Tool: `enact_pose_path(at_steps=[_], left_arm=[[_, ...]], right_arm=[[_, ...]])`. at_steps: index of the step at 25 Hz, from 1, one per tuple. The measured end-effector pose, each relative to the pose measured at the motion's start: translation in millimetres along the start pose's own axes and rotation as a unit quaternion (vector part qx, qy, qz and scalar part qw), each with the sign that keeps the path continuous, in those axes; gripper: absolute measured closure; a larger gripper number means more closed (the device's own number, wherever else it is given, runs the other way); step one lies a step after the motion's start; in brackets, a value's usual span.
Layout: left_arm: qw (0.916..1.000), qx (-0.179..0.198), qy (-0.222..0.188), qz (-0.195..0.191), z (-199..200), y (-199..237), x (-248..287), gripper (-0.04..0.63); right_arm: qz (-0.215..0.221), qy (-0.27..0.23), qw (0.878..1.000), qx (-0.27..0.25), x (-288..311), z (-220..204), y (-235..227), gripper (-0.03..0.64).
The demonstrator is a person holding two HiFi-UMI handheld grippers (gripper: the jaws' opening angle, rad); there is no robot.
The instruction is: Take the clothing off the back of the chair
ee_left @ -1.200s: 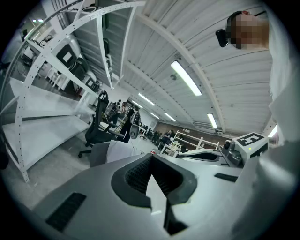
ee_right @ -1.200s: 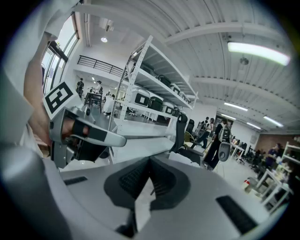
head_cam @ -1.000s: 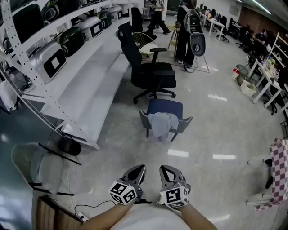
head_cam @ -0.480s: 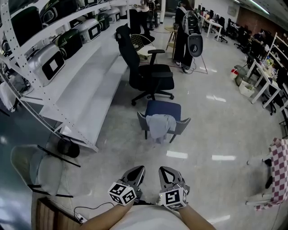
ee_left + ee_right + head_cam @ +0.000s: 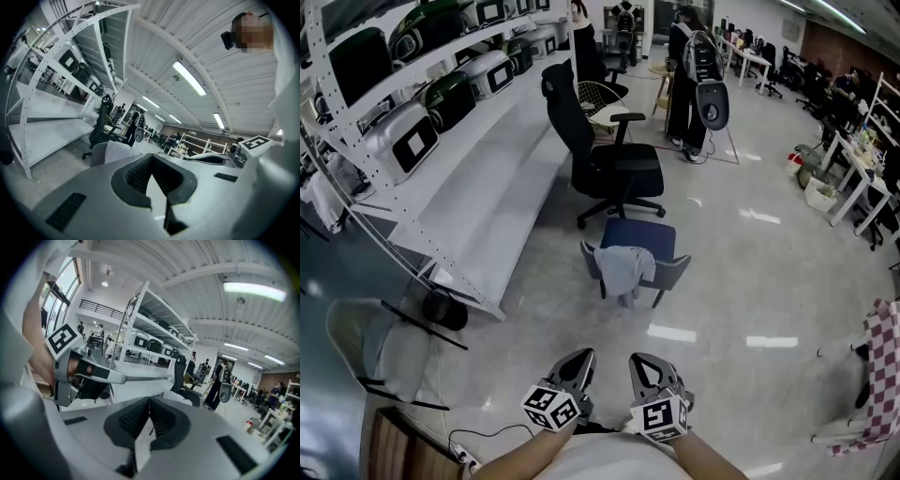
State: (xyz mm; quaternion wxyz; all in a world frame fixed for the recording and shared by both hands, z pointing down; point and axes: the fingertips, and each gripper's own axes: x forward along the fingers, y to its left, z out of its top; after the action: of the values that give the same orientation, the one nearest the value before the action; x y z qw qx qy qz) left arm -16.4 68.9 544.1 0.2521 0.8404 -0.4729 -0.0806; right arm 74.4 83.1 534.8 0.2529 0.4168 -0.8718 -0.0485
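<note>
A small chair with a blue seat stands on the floor ahead of me, its grey back toward me. A pale grey garment hangs over that back. Both grippers are held low at the bottom of the head view, well short of the chair. My left gripper is shut with nothing between its jaws, and so is my right gripper. In the left gripper view the closed jaw tips point toward the garment. The right gripper points toward the shelving and the chairs.
A black office chair stands just beyond the blue one. Long white shelving with appliances runs along the left. A person with a backpack stands by a fan. A clear chair and a power strip lie near left.
Both grippers have drifted forward a little, still shut and side by side. The view has shifted slightly toward the chair. The garment hangs as before.
</note>
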Motion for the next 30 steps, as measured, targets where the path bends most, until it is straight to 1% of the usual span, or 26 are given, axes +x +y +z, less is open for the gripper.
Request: enact_pose_path(at_steps=[7,11,15,18,21,25,27,30], left_arm=[[0.9988,-0.005,-0.024,0.044,-7,-8,5,0.588],[0.9984,-0.011,-0.030,0.046,-6,-18,9,0.588],[0.9986,-0.013,-0.028,0.043,-5,-15,10,0.588],[0.9987,-0.022,-0.021,0.041,-6,-3,12,0.588],[0.9990,-0.025,-0.003,0.035,-7,17,19,0.588],[0.9997,-0.018,-0.001,0.018,12,37,34,0.588],[0.9996,-0.022,-0.004,0.017,24,53,43,0.588],[0.9998,-0.017,0.003,0.006,34,73,55,0.588]], right_arm=[[0.023,-0.006,1.000,0.005,-17,-18,-13,0.600],[0.038,-0.007,0.999,0.005,-18,-20,-13,0.600],[0.041,-0.006,0.999,0.008,-8,-19,-14,0.600],[0.039,-0.004,0.999,0.015,6,-16,-12,0.600],[0.035,0.002,0.999,0.019,28,-13,-9,0.600],[0.035,0.013,0.999,0.013,51,-5,-8,0.600],[0.027,0.019,0.999,0.020,66,-2,-13,0.600],[0.018,0.023,0.999,0.024,86,6,-16,0.600]])
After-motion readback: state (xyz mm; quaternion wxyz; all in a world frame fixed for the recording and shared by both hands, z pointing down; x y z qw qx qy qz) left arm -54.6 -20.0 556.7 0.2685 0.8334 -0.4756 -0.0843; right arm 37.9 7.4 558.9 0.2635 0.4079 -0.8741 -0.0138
